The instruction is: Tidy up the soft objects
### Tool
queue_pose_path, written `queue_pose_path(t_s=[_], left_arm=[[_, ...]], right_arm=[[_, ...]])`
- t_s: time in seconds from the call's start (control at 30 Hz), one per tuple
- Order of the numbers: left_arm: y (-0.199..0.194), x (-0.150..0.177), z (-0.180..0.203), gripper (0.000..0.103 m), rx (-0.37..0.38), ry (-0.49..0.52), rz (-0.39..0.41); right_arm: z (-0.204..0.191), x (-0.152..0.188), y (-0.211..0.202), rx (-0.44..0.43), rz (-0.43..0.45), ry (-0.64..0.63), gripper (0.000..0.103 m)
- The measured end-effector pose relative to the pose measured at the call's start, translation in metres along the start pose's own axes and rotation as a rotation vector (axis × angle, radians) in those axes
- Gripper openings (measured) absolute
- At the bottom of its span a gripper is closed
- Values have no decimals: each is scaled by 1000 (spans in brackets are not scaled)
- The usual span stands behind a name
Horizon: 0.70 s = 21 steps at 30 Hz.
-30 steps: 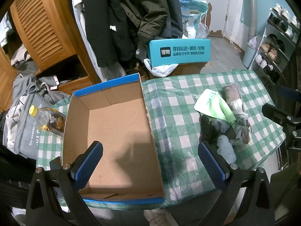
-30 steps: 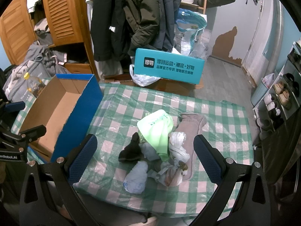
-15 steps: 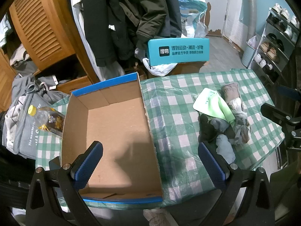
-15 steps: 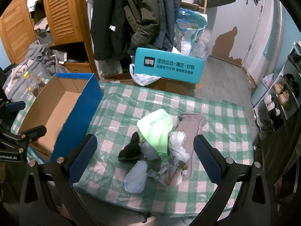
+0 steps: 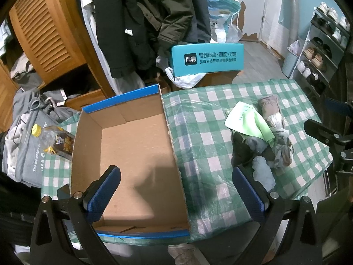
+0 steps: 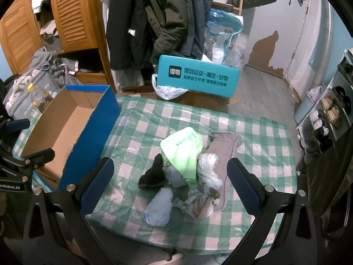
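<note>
A heap of soft things lies on the green checked tablecloth: a light green bag, a black sock, a brownish sock, a pale blue bundle and crumpled white plastic bags. The same heap shows at the right of the left wrist view. An empty cardboard box with blue sides stands to its left. My left gripper hovers open over the box's near end. My right gripper hangs open above the heap, holding nothing.
A teal shoebox sits on cartons beyond the table. Dark coats hang by a wooden louvred wardrobe. A yellow-capped bottle lies left of the box beside grey clothes. A shoe rack stands at the right.
The left wrist view has drifted slightly, so the box and heap sit a little further left. The right gripper and the heap look unchanged.
</note>
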<state>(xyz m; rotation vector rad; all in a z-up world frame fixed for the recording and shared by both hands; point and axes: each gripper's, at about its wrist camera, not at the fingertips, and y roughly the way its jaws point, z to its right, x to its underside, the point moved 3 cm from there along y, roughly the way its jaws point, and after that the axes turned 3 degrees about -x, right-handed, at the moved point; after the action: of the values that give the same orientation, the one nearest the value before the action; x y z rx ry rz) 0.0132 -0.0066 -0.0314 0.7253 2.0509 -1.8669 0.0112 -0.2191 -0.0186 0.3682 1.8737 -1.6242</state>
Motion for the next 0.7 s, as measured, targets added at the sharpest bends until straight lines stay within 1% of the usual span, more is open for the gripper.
queue_pose_path(t_s=[0.1, 0.17, 0.57, 0.7], left_arm=[[0, 1, 1, 102, 3, -2, -2], [0, 10, 13, 102, 3, 1, -1], [0, 7, 9, 102, 3, 2, -3], [0, 13, 16, 102, 5, 4, -6]], right_arm=[[0, 0, 0, 0, 0, 0, 101], [0, 0, 0, 0, 0, -1, 101], [1, 1, 1, 1, -2, -1, 101], [2, 1, 1, 2, -3, -1, 101]])
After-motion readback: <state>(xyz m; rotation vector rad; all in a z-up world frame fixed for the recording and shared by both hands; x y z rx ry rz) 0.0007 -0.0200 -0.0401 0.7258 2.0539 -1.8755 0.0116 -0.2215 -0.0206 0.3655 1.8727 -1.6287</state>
